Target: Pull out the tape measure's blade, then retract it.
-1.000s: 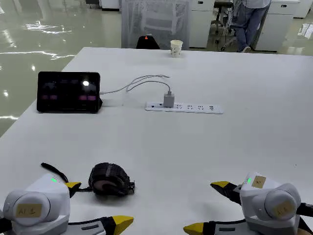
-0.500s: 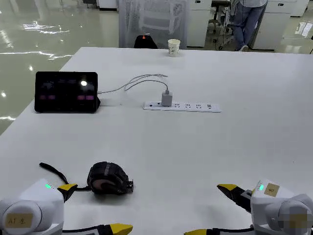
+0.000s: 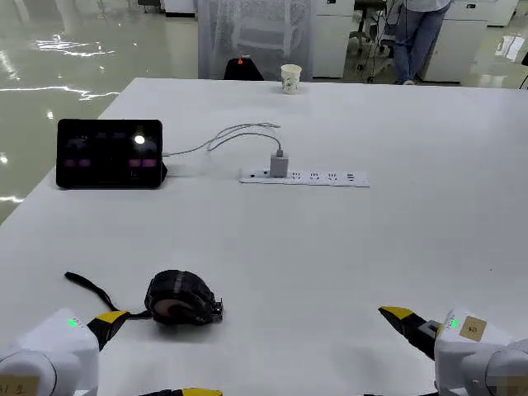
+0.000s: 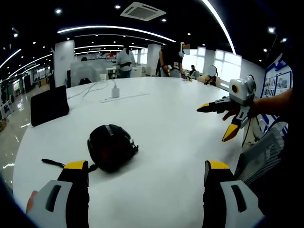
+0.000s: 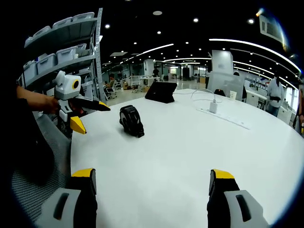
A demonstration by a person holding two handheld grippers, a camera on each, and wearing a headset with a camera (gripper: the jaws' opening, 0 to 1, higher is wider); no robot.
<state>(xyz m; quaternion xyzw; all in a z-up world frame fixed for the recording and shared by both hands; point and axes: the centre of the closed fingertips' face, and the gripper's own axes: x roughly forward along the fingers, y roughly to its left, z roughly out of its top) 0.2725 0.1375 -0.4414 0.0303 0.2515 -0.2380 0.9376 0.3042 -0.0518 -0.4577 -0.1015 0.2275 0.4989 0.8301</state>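
Two grippers [image 4: 146,166] [image 5: 152,173] seemingly retreated; one tape measure [image 3: 177,297].

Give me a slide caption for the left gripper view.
Open left hand-held gripper faces the black tape measure on the white table, right hand-held gripper open across from it.

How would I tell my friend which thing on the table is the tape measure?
Find the big white table, then look near its front edge on the left, in front of the dark tablet. There sits the tape measure: a small, round, black lump with a thin black strap trailing from it. The tablet is a flat rectangle and the power strip is long and white.
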